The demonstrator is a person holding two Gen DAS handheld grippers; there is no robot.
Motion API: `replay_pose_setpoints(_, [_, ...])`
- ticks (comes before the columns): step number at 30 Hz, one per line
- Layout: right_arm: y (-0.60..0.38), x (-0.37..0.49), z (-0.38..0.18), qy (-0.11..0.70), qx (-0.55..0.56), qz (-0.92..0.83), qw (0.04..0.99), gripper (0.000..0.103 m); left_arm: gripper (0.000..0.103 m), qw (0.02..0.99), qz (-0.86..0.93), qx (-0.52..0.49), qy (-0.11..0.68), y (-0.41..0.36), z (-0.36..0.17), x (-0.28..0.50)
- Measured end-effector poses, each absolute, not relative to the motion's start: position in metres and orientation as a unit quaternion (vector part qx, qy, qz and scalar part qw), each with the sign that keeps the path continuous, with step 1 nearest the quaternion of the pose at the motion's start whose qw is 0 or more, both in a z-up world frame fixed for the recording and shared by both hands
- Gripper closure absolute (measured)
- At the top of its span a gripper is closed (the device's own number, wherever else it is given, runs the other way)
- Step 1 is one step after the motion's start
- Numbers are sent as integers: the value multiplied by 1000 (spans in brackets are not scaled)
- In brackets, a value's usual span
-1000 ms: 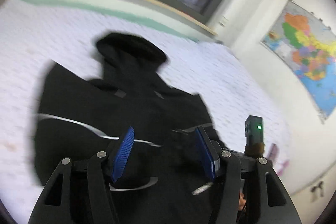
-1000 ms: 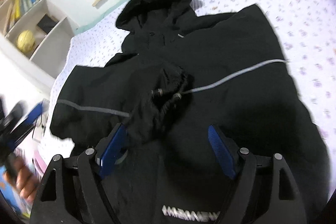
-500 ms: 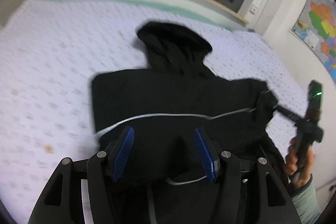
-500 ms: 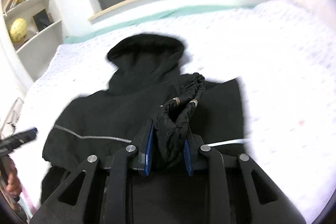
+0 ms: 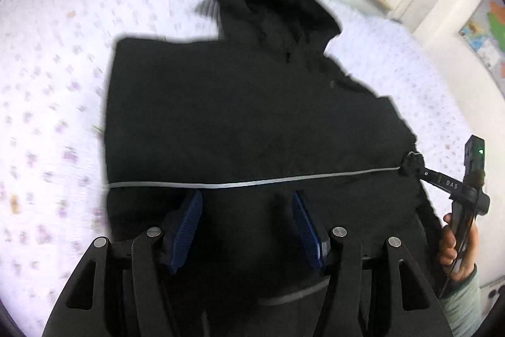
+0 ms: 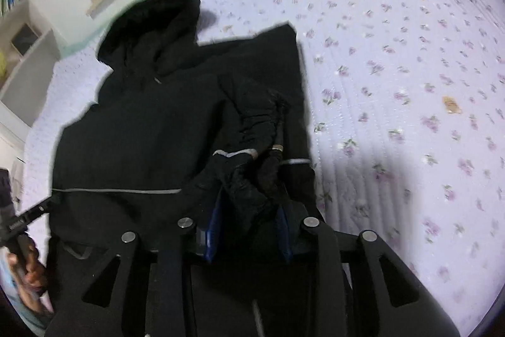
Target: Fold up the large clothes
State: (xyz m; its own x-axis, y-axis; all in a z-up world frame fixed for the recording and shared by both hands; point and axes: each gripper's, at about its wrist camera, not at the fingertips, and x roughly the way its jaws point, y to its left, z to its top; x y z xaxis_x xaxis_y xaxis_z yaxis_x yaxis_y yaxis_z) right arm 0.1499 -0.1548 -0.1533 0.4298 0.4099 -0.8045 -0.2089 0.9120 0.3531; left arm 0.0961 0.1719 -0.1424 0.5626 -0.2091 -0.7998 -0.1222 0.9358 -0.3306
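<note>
A black hooded jacket (image 5: 252, 116) (image 6: 142, 131) lies flat on the bed, hood (image 5: 271, 8) toward the window, with a thin reflective stripe (image 5: 252, 183) across it. My left gripper (image 5: 247, 204) hovers open just over the jacket's lower part, nothing between its blue pads. My right gripper (image 6: 251, 201) has the bunched sleeve cuff (image 6: 262, 128) between its pads, which still press the cloth while the jaws are opening. In the left wrist view the right gripper (image 5: 410, 163) sits at the jacket's right edge.
The flowered white bedspread (image 5: 47, 84) (image 6: 410, 84) surrounds the jacket. A window sill runs behind the bed, shelves (image 6: 28, 52) stand at the left and a map (image 5: 483, 33) hangs at the right. The person's hands (image 5: 454, 245) (image 6: 28, 270) grip the handles.
My right gripper shut on the sleeve cuff lying on the jacket and carried it to the jacket's right side. My left gripper sank closer to the jacket, still open.
</note>
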Motion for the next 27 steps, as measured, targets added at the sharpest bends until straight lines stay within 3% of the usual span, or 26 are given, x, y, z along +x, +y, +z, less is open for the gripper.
replay_pose_setpoints(2, [-160, 134, -125, 468, 98, 181, 859, 57, 42, 880, -41, -190, 434, 180, -114, 81])
replay_pose_setpoints(4, [-149, 122, -93, 428, 72, 188, 881, 42, 42, 887, -34, -194, 418, 184, -94, 76])
replay_pose_setpoints(8, [-81, 123, -70, 413, -10, 224, 883, 35, 42, 874, -10, -190, 447, 185, -99, 107])
replay_pose_setpoints(13, [-18, 176, -153, 486, -94, 197, 846, 36, 42, 848, 16, -182, 498, 193, -169, 150])
replay_pose_setpoints(15, [-17, 187, -179, 494, -78, 207, 841, 35, 42, 855, 16, -152, 496, 189, -179, 157])
replay_pose_setpoints(18, [-21, 184, -175, 492, -85, 215, 839, 35, 42, 856, 26, -119, 502, 180, -171, 158])
replay_pose_setpoints(22, [-53, 157, -138, 487, -45, 251, 835, 35, 42, 856, -19, -153, 493, 186, -143, 139])
replay_pose_setpoints(27, [-73, 136, -142, 553, -64, 238, 796, 36, 42, 826, -27, -197, 528, 190, -140, 117])
